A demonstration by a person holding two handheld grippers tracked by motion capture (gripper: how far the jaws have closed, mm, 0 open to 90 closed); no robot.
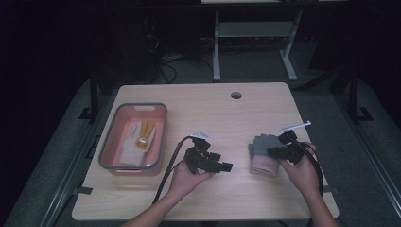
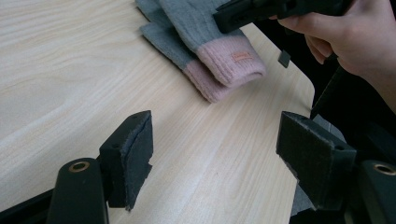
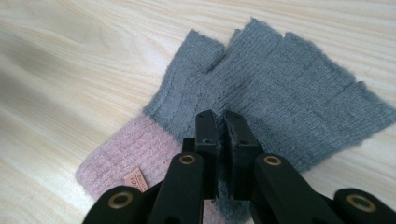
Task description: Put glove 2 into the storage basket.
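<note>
A pair of grey fingerless gloves [image 1: 261,150] with pink cuffs lies stacked on the right half of the wooden table [image 1: 213,109]. In the right gripper view the top glove [image 3: 289,93] lies flat, with a small tag on its pink cuff [image 3: 116,158]. My right gripper [image 3: 220,116] is shut, its tips low over the glove's palm; I cannot tell whether they pinch any fabric. In the high view my left gripper [image 1: 227,166] is held left of the gloves. Its jaws stand open with bare table between them, and they point at the pink cuffs [image 2: 229,65].
A pink bin with a grey rim [image 1: 163,130] stands at the table's left and holds a cream and yellow glove [image 1: 140,137]. A round cable hole [image 1: 236,95] is near the far edge. The table's near right corner [image 2: 306,86] is close behind the gloves.
</note>
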